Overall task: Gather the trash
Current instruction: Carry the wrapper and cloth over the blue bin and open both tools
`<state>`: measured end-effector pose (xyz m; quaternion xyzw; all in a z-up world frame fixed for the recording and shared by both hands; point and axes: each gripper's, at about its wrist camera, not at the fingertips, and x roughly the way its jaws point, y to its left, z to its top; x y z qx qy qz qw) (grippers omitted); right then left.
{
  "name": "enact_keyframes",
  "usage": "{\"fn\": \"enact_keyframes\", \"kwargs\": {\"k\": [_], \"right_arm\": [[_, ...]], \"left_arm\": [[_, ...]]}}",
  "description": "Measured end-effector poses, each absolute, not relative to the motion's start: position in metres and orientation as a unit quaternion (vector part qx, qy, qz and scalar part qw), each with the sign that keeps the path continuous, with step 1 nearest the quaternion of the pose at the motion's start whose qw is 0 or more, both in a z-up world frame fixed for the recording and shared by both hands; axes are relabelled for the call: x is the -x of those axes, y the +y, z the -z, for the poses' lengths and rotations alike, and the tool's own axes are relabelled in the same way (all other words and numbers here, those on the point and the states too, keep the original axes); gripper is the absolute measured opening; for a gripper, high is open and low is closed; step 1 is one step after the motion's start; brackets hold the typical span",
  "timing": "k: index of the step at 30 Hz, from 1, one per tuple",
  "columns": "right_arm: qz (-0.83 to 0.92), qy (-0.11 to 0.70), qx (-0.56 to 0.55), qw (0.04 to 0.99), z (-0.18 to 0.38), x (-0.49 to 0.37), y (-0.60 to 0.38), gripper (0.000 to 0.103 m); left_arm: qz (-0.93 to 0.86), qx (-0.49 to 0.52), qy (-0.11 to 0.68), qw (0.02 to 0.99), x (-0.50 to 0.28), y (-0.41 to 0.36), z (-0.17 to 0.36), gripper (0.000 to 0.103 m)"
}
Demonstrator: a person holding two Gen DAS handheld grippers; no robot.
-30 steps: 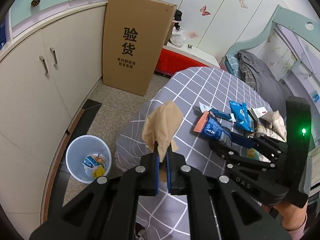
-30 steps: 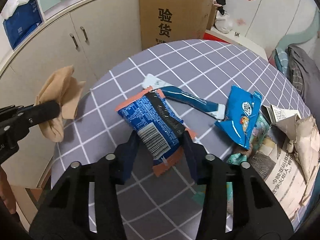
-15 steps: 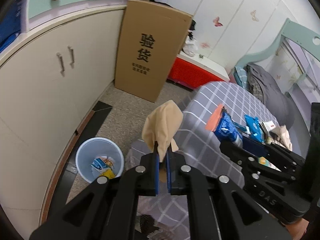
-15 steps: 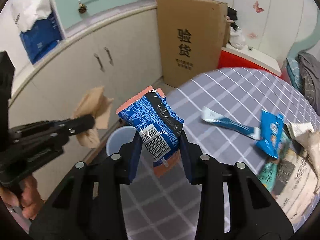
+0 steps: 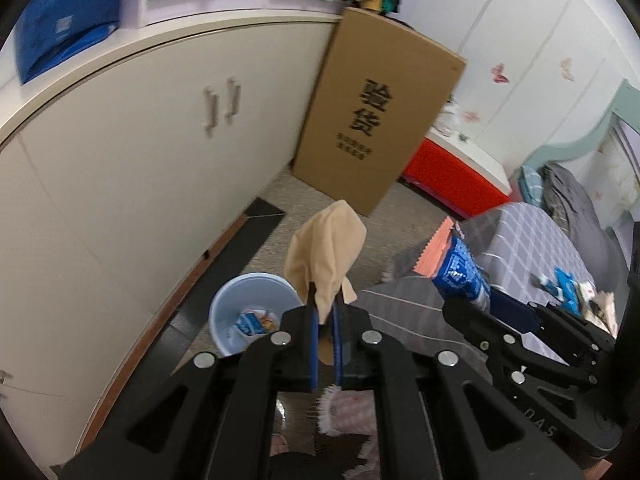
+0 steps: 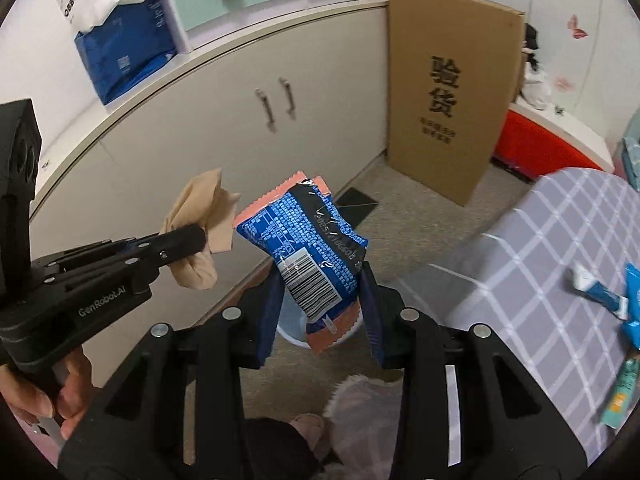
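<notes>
Two handheld grippers each carry a piece of trash above the floor near a bin.

The left gripper (image 5: pixel 326 320) has its blue-padded jaws pressed together on a crumpled tan tissue (image 5: pixel 326 254), which sticks up soft and creased past the fingertips. Just ahead of and below those tips, a pale blue bin (image 5: pixel 236 304) stands on the floor with wrappers inside. To its right, the right gripper (image 6: pixel 320 300) clamps a crinkled blue snack wrapper (image 6: pixel 308 248) between its jaws; the wrapper has orange serrated ends, a black band and a white barcode, and stands upright above the fingertips. Behind and to the right of both grippers is a table (image 6: pixel 532 248) in a grey checked cloth.
</notes>
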<state>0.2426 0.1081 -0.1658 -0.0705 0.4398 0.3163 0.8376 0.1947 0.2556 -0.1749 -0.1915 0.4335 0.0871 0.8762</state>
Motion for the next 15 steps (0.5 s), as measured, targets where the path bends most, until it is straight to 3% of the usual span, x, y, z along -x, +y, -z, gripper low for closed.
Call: {"fn": "enact_keyframes", "kwargs": {"k": [10,11,14,15], "right_arm": [[-0.326,0.457,0.073,0.824,0.199,-0.255,0.174,0.039],[-0.325,0.458,0.070,0.825,0.202,-0.258,0.176,0.043],[-0.305,0.450,0.075,0.836,0.211,-0.263,0.183,0.073],[-0.301,0.449,0.076,0.838,0.213,-0.265,0.184,0.073]], "left_arm": [[-0.154,0.224,0.453,0.849,-0.191,0.315,0.207,0.006],[-0.156,0.227,0.454,0.847,-0.193,0.319,0.210,0.006],[-0.157,0.236,0.458,0.842,-0.195,0.324,0.216,0.006],[-0.157,0.236,0.460,0.842,-0.196,0.324,0.218,0.006]]}}
